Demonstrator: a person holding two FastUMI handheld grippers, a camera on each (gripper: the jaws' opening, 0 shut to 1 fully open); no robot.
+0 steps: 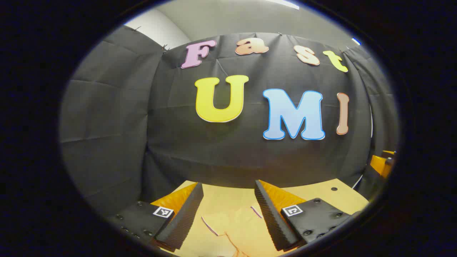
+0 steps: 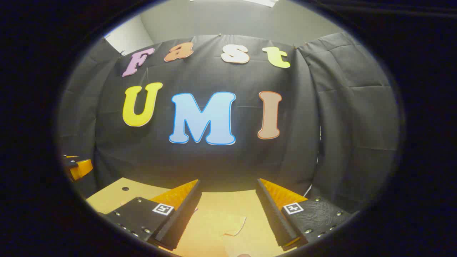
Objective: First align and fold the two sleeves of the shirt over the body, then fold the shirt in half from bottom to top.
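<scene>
1. Left gripper (image 1: 228, 207) and right gripper (image 2: 228, 205) both stand wide open, holding nothing
2. The shirt (image 1: 228, 228) lies below, toward 6 o'clock, on the table (image 1: 339, 196)
3. Lower both evenly, then pinch each sleeve's edge

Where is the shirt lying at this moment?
The shirt lies on the table at the bottom of the left gripper view, below the open left gripper; the right gripper view shows it too.
</scene>
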